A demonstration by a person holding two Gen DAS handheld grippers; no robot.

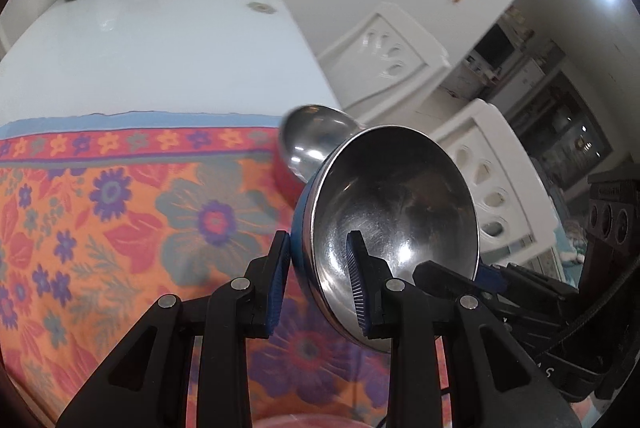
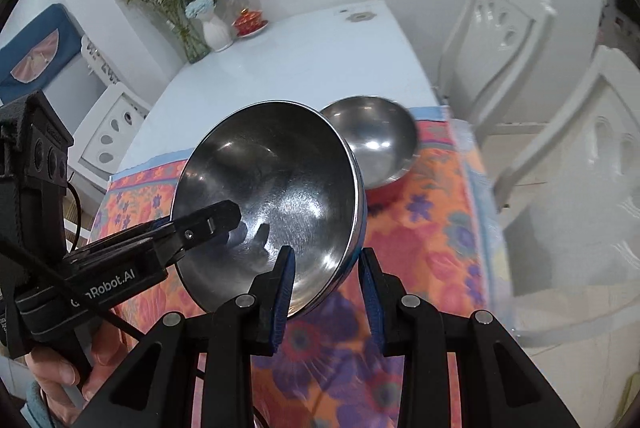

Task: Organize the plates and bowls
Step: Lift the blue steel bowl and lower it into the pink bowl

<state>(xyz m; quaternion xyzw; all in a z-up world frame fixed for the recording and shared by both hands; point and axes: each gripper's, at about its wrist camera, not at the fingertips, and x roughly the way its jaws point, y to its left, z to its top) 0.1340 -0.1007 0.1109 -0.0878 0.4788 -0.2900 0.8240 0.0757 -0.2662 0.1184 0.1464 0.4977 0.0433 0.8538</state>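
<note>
Steel bowl (image 1: pixel 394 207) rim pinched between left gripper (image 1: pixel 318 286) jaws, tilted above floral cloth (image 1: pixel 120 211)

Left wrist view: close behind its fingers, facing along the floral cloth (image 1: pixel 120 211) toward the wall. Right wrist view: similarly close, aimed likewise. Shared: tilted steel bowl (image 1: pixel 396 203) (image 2: pixel 272 187), cloth (image 2: pixel 432 228), white table (image 1: pixel 160 43) (image 2: pixel 304 67).

Tilted bowl (image 2: pixel 276 195) above cloth (image 2: pixel 424 228) on surface (image 2: pixel 304 67), left gripper (image 1: pixel 318 280) jaws astride its rim, right gripper (image 2: pixel 326 292) at its opposite edge, 2nd bowl (image 2: pixel 376 143) behind it on cloth, vases (image 2: pixel 216 31) at far corner, 2 chairs (image 2: pixel 492 47) right.
</note>
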